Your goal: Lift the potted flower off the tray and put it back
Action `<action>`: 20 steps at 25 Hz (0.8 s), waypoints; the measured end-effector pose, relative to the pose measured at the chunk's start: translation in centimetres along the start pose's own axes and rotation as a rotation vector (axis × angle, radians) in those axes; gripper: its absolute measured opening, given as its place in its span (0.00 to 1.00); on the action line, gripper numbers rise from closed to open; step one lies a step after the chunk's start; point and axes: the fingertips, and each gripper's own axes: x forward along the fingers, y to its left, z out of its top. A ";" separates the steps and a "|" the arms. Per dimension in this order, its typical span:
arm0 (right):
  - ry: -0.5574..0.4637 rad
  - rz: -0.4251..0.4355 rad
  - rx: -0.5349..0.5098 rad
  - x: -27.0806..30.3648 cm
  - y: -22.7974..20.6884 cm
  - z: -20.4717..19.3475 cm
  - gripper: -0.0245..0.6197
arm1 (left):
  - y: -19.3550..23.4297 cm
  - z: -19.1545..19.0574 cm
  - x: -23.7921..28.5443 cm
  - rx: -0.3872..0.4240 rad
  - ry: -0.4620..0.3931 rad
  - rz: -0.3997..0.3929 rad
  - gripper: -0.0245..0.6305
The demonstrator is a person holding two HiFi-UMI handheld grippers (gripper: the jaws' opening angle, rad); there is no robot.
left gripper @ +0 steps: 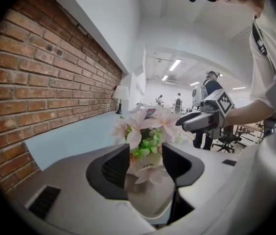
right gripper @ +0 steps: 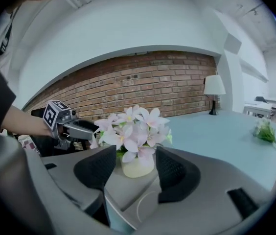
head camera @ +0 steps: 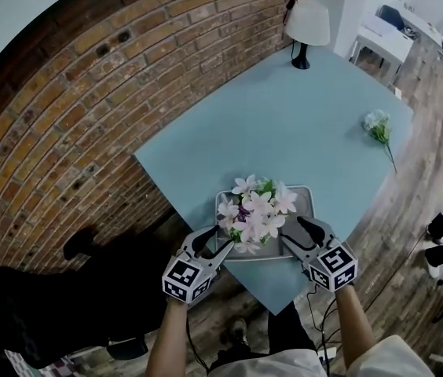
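Two grippers flank the potted flower (head camera: 254, 213), which stands on the grey tray (head camera: 302, 198) at the near edge of the pale blue surface (head camera: 284, 124). The left gripper (head camera: 215, 243) sits at the tray's left near corner. Its fingers (left gripper: 116, 165) are spread, and the white pot shows in the gap, unclamped. The right gripper (head camera: 298, 234) sits on the tray's right side, fingers (right gripper: 176, 173) likewise apart, with the pot framed just beyond them. A lamp (head camera: 306, 26) stands at the far corner by the brick wall (head camera: 88, 93), and a loose flower sprig (head camera: 378, 126) lies well apart.
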 end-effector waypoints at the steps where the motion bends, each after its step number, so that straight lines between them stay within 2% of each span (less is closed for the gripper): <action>1: 0.007 0.002 0.003 0.4 -0.4 -0.3 0.47 | 0.4 -0.4 0.3 -0.008 0.000 0.001 0.41; 5: 0.046 0.042 -0.014 2.4 -1.2 -1.6 0.49 | 1.4 -1.7 1.7 -0.041 0.012 -0.022 0.46; 11: 0.058 0.157 0.011 4.8 -1.3 -3.2 0.50 | 1.8 -3.6 3.9 -0.056 0.039 -0.067 0.52; 15: 0.088 0.212 -0.034 5.9 -1.3 -4.1 0.54 | 1.7 -3.9 5.3 -0.052 0.052 -0.102 0.56; 20: 0.114 0.277 -0.114 7.3 -1.2 -4.8 0.54 | 1.6 -4.4 6.6 -0.036 0.069 -0.152 0.61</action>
